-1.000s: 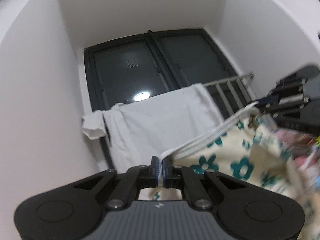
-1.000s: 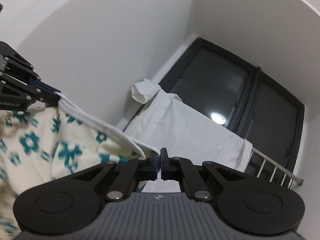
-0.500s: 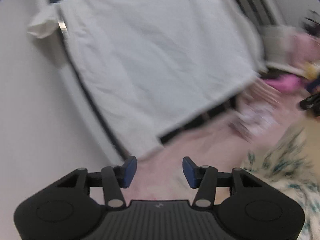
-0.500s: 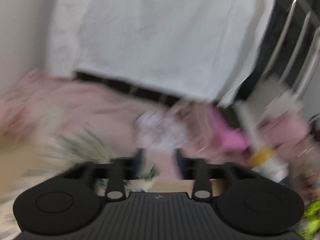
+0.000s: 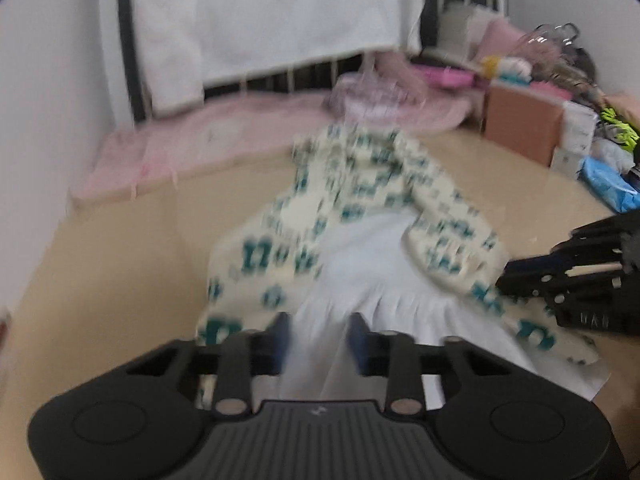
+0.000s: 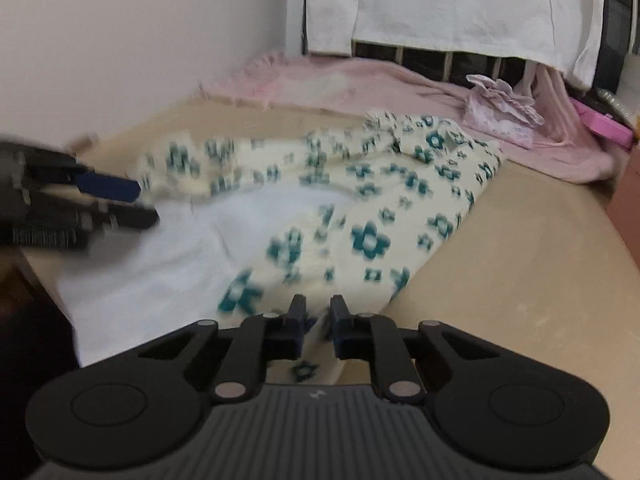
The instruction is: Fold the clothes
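Note:
A cream garment with teal flowers [image 5: 360,200] [image 6: 372,216] lies crumpled on the tan bed surface [image 5: 120,248], its white inner side [image 5: 372,280] [image 6: 224,232] turned up. My left gripper [image 5: 319,336] hovers low over the white part; its jaws are closing with white cloth in the gap, pads not pressing. It also shows at the left of the right wrist view as the left gripper [image 6: 108,196]. My right gripper [image 6: 318,320] is at the garment's near floral edge, jaws closing with cloth between them and a gap still visible. It appears as the right gripper [image 5: 560,276] beside the garment's right edge.
A pink blanket [image 6: 360,80] lies along the far side under a white sheet [image 5: 260,12] hung on a dark railing. A crumpled pale lilac cloth [image 6: 500,112] sits on the blanket. A brown box [image 5: 520,124] and assorted clutter [image 5: 600,148] stand at the right. A white wall [image 6: 120,40] bounds the left.
Both grippers held the garment's white drawstring up high, shut. They let go, dropped down to the bed and now point at the garment lying there, jaws narrower than half a second ago.

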`<state>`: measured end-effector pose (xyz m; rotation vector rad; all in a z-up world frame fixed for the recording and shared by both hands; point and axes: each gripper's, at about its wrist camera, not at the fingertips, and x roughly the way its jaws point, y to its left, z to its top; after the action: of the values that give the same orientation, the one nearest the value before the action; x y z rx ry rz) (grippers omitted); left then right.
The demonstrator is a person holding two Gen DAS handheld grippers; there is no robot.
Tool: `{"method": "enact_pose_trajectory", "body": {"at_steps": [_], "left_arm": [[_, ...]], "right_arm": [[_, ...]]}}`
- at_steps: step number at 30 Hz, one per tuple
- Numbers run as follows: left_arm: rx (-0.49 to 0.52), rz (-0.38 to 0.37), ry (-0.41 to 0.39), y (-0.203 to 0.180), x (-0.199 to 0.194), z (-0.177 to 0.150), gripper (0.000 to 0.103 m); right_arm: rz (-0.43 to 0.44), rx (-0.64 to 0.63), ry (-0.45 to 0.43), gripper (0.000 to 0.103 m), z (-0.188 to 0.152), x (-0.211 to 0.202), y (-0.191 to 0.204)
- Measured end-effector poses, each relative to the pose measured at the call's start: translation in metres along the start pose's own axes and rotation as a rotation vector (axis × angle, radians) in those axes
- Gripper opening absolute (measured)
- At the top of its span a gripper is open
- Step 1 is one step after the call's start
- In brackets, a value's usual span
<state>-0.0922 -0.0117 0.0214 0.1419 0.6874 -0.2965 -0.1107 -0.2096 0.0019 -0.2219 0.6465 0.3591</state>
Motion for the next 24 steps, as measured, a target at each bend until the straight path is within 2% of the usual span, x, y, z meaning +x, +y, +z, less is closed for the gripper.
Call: {"method": "enact_pose_trajectory", "body": {"at_steps": [2, 4, 6, 8, 9, 10, 11, 12, 13, 14, 15, 16, 17, 18, 19, 20, 22, 23, 24], "left_arm": [[-0.037, -0.014, -0.004, 0.023, 0.001, -0.005, 0.025], [-0.065, -0.018, -0.016, 0.049, 0.004, -0.01, 0.021], [-0.047, 0.057, 0.002, 0.075, 0.013, 0.002, 0.021], [-0.081, 0.205, 0.04, 0.108, 0.032, 0.024, 0.022], [-0.143, 0.312, 0.07, 0.125, 0.038, 0.034, 0.025], [-0.235, 0.434, 0.108, 0.14, 0.035, 0.041, 0.022], [-0.311, 0.487, 0.096, 0.147, 0.022, 0.044, 0.023], [-0.343, 0.463, 0.031, 0.148, 0.003, 0.041, 0.026], [-0.357, 0.408, -0.042, 0.143, -0.016, 0.036, 0.036], [-0.368, 0.342, -0.101, 0.136, -0.033, 0.031, 0.044], [-0.368, 0.273, -0.147, 0.125, -0.043, 0.027, 0.061], [-0.344, 0.2, -0.179, 0.11, -0.048, 0.025, 0.071], [-0.295, 0.139, -0.188, 0.093, -0.046, 0.025, 0.072], [-0.242, 0.084, -0.191, 0.077, -0.043, 0.025, 0.074], [-0.176, 0.051, -0.169, 0.064, -0.033, 0.026, 0.074], [-0.105, 0.052, -0.132, 0.05, -0.02, 0.027, 0.074], [-0.057, 0.123, -0.088, 0.036, -0.001, 0.027, 0.074], [-0.054, 0.15, -0.077, 0.031, 0.007, 0.027, 0.073], [-0.071, 0.143, -0.076, 0.03, 0.011, 0.026, 0.067]], "right_arm": [[-0.105, -0.035, -0.015, 0.009, -0.005, -0.012, 0.028], [-0.12, -0.012, -0.034, 0.009, -0.002, -0.011, 0.055], [-0.114, 0.014, -0.067, 0.01, 0.003, -0.002, 0.083], [-0.089, 0.07, -0.09, 0.013, 0.016, 0.015, 0.102], [-0.002, 0.143, -0.091, 0.02, 0.026, 0.015, 0.096], [0.088, 0.217, -0.092, 0.023, 0.035, 0.014, 0.089], [0.178, 0.291, -0.093, 0.028, 0.045, 0.013, 0.082], [0.196, 0.314, -0.153, 0.041, 0.049, 0.001, 0.067], [0.211, 0.335, -0.215, 0.05, 0.053, -0.011, 0.052], [0.125, 0.31, -0.261, 0.069, 0.058, -0.021, 0.037], [-0.014, 0.253, -0.288, 0.085, 0.066, -0.022, 0.017], [-0.115, 0.199, -0.281, 0.087, 0.075, -0.014, -0.001], [-0.212, 0.16, -0.249, 0.087, 0.087, 0.005, -0.023], [-0.274, 0.16, -0.176, 0.087, 0.101, 0.031, -0.044], [-0.334, 0.161, -0.101, 0.087, 0.115, 0.057, -0.066], [-0.394, 0.162, -0.026, 0.084, 0.129, 0.083, -0.087], [-0.332, 0.241, 0.023, 0.083, 0.148, 0.128, -0.121], [-0.33, 0.263, 0.059, 0.074, 0.15, 0.144, -0.127], [-0.328, 0.283, 0.094, 0.063, 0.152, 0.159, -0.132]]}}
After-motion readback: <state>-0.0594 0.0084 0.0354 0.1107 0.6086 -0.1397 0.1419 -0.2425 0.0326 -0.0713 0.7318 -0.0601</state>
